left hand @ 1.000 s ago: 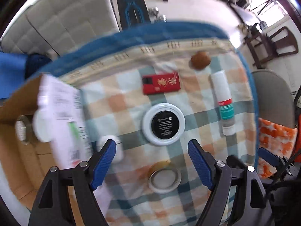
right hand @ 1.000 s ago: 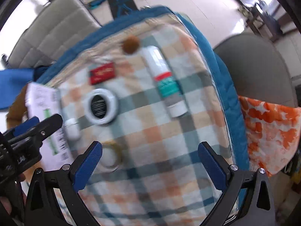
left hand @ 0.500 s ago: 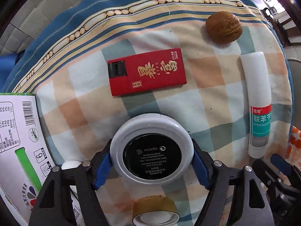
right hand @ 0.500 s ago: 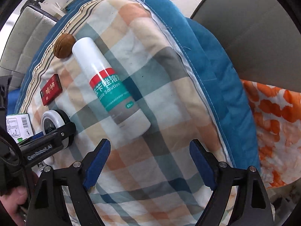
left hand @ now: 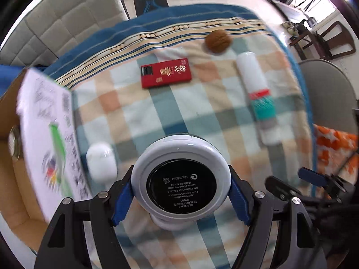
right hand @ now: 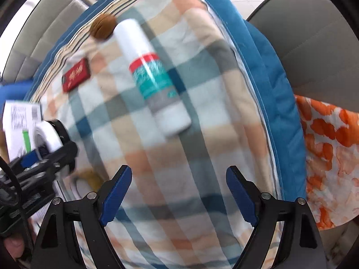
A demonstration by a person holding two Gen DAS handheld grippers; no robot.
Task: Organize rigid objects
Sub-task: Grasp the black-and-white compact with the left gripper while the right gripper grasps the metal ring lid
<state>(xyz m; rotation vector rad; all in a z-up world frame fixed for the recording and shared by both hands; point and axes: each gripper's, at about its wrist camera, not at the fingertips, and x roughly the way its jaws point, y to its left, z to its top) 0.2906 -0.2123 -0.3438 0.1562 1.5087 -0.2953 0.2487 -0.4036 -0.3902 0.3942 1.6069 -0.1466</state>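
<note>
Between the blue pads of the left gripper (left hand: pixel 180 198) sits the round white compact (left hand: pixel 181 182), clamped at its widest part and lifted clear of the checked cloth (left hand: pixel 139 112), black label facing the camera. Gripping across the rim keeps the flat disc level for carrying, probably toward the cardboard box (left hand: pixel 10 179) at the left edge, where a printed carton (left hand: pixel 44 139) leans. Just beside the compact lies a small white case (left hand: pixel 102 164). Farther out on the cloth rest a red box (left hand: pixel 166 72), a walnut (left hand: pixel 217 41) and a white tube (left hand: pixel 258 94), lying flat and well apart. Over bare cloth, the right gripper (right hand: pixel 177 198) holds nothing, its jaws having just narrowed, set short of the tube (right hand: pixel 152 76), likely its next pick.
</note>
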